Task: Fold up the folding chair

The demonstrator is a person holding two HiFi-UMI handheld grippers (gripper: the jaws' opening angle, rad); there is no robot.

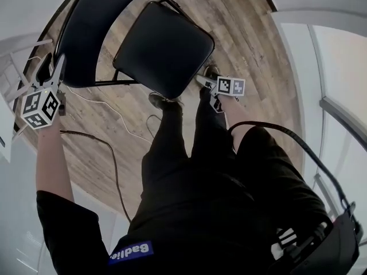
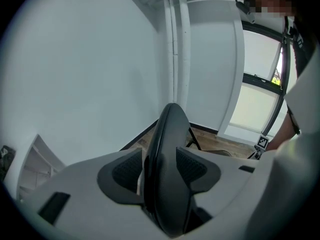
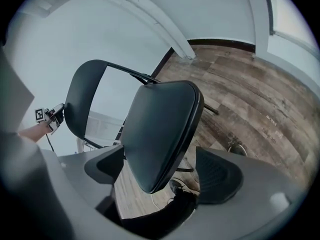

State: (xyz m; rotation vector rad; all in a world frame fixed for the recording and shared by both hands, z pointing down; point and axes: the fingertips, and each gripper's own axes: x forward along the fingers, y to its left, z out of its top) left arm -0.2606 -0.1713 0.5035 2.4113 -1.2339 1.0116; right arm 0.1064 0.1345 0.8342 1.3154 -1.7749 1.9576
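Observation:
The folding chair stands unfolded on the wooden floor, its black seat (image 1: 163, 47) tilted and its black backrest (image 1: 92, 33) to the left. My left gripper (image 1: 50, 67) is at the backrest's outer edge. In the left gripper view that backrest edge (image 2: 167, 144) runs between the jaws of the left gripper (image 2: 162, 170), which stand open around it. My right gripper (image 1: 203, 80) is at the seat's near corner. In the right gripper view the seat (image 3: 160, 129) hangs between the wide-open jaws of the right gripper (image 3: 165, 170), nearer the left pad, with clear space to the right pad.
The person's legs and shoes (image 1: 166, 103) stand right behind the seat. Cables (image 1: 109, 153) trail over the wooden floor (image 1: 252, 44). White walls and a window (image 2: 260, 109) close the room in; a white shelf (image 2: 35, 166) is low on the left.

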